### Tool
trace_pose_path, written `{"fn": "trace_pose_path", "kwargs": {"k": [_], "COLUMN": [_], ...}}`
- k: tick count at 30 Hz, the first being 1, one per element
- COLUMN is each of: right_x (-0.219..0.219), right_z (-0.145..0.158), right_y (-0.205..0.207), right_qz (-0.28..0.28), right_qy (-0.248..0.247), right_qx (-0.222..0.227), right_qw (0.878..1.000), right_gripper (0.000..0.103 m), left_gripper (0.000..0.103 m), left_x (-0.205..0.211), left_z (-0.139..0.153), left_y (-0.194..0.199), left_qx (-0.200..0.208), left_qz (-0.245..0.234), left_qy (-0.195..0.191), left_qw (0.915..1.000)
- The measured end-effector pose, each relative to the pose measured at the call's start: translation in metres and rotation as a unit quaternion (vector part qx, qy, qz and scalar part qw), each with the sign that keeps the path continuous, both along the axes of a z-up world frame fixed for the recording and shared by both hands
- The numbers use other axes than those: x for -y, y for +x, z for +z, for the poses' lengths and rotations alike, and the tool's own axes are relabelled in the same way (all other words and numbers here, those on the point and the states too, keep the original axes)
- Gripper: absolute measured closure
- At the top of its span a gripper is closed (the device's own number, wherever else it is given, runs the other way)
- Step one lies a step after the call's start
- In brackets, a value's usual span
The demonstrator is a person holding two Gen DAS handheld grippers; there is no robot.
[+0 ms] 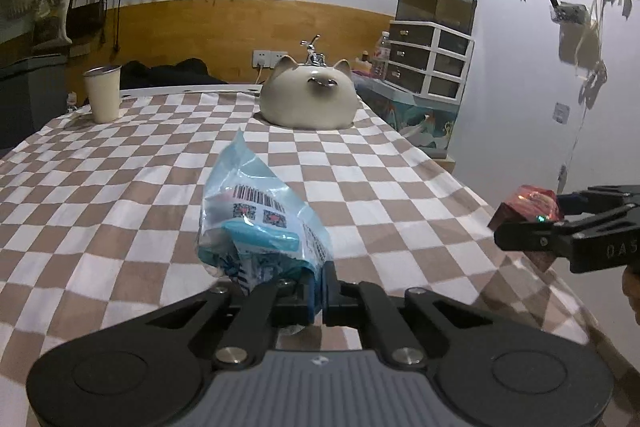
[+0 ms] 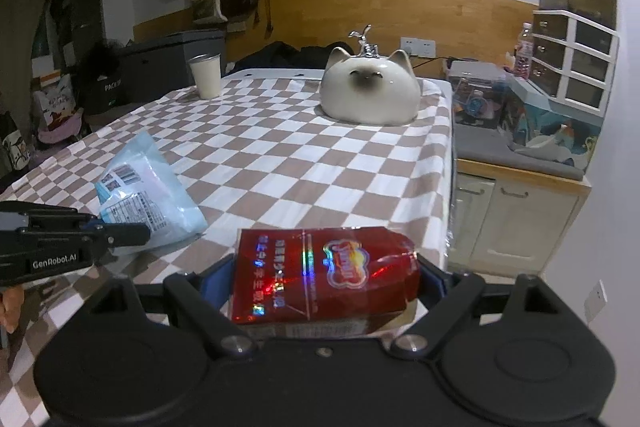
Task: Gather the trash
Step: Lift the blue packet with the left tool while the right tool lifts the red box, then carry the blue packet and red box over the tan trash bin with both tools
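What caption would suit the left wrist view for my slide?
Left gripper shut on a blue wrapper above the checkered tablecloth, cat-shaped container beyond.

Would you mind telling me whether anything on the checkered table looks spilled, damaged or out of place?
Nothing spilled. The crumpled blue wrapper and dented red box are trash, each held in a gripper. The cup and cat-shaped container stand upright.

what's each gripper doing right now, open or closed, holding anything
Left gripper: closed, pinching the edge of the blue plastic wrapper.
Right gripper: jaws wide, closed on the red foil box.
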State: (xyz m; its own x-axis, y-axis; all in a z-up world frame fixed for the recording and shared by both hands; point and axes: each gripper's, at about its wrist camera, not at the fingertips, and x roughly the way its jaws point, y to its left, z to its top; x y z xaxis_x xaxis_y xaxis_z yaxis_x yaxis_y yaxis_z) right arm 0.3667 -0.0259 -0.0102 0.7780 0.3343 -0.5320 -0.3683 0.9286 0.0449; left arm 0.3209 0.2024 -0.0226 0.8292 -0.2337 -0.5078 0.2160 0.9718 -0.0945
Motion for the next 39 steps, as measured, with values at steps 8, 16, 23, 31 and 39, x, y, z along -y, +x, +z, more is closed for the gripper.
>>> {"fn": "trace_pose_path", "kwargs": {"k": [8, 16, 23, 31, 39], "right_x": [0.018, 0.029, 0.047, 0.069, 0.107], "right_z": [0.004, 0.008, 0.015, 0.022, 0.024], "right_y": [-0.03, -0.065, -0.093, -0.129, -0.159], "right_qz": [-0.011, -0.015, -0.031, -0.045, -0.066], "right_qy": [0.013, 0.003, 0.006, -0.001, 0.009], "right_qx": [0.012, 0.035, 0.047, 0.075, 0.083], "right_qw": [1.0, 0.999, 0.998, 0.996, 0.994], "right_gripper": [0.014, 0.014, 0.014, 0.014, 0.014], "left_gripper": [0.101, 0.101, 0.101, 0.101, 0.101], "left_x": [0.025, 0.044, 0.059, 0.088, 0.13], "left_z": [0.006, 0.011, 0.02, 0.03, 0.037], "left_y": [-0.035, -0.067, -0.092, -0.117, -0.134], "left_qx": [0.006, 0.009, 0.018, 0.034, 0.05], "left_qz": [0.014, 0.034, 0.047, 0.038, 0.013], "left_qy": [-0.007, -0.021, -0.024, -0.018, -0.012], "left_qw": [0.9999, 0.9992, 0.9985, 0.9985, 0.9986]}}
